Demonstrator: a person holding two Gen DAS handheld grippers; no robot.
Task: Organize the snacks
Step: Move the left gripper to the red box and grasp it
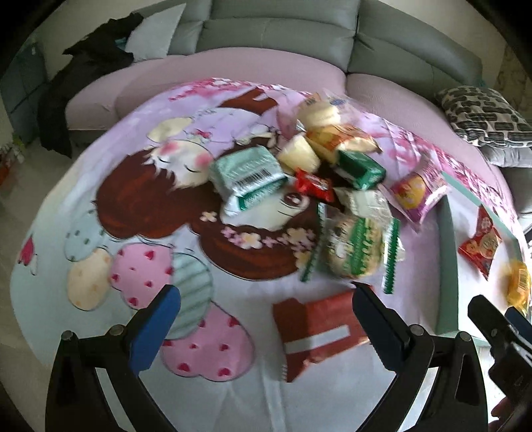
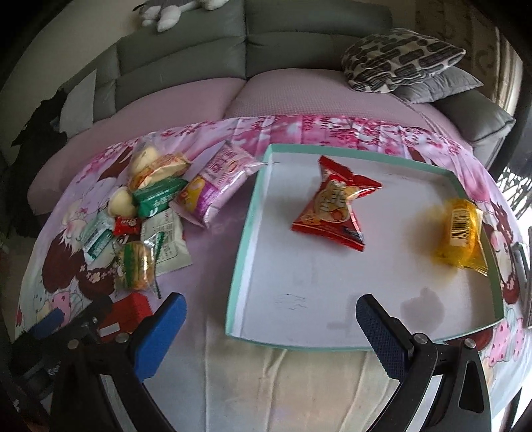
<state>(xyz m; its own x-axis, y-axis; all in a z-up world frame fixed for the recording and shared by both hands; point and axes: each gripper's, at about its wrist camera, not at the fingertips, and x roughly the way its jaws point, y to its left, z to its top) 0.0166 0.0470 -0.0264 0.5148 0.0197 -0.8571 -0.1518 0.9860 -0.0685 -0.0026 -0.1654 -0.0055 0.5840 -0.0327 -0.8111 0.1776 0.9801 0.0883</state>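
Note:
A pile of wrapped snacks (image 1: 332,172) lies on a cartoon-print cloth (image 1: 133,206); it also shows in the right wrist view (image 2: 149,206). A shallow white box with a teal rim (image 2: 247,232) holds a red packet (image 2: 335,206) and a yellow packet (image 2: 460,229). My left gripper (image 1: 266,319) is open and empty just above a red-and-white packet (image 1: 319,335). My right gripper (image 2: 271,329) is open and empty over the box's near left corner. The left gripper (image 2: 66,322) shows at the lower left of the right wrist view.
A grey sofa (image 1: 282,30) with a pink seat cover stands behind the table. A patterned cushion (image 2: 399,56) and a grey cushion (image 2: 439,84) lie at its right. Dark clothing (image 1: 83,76) hangs at the left.

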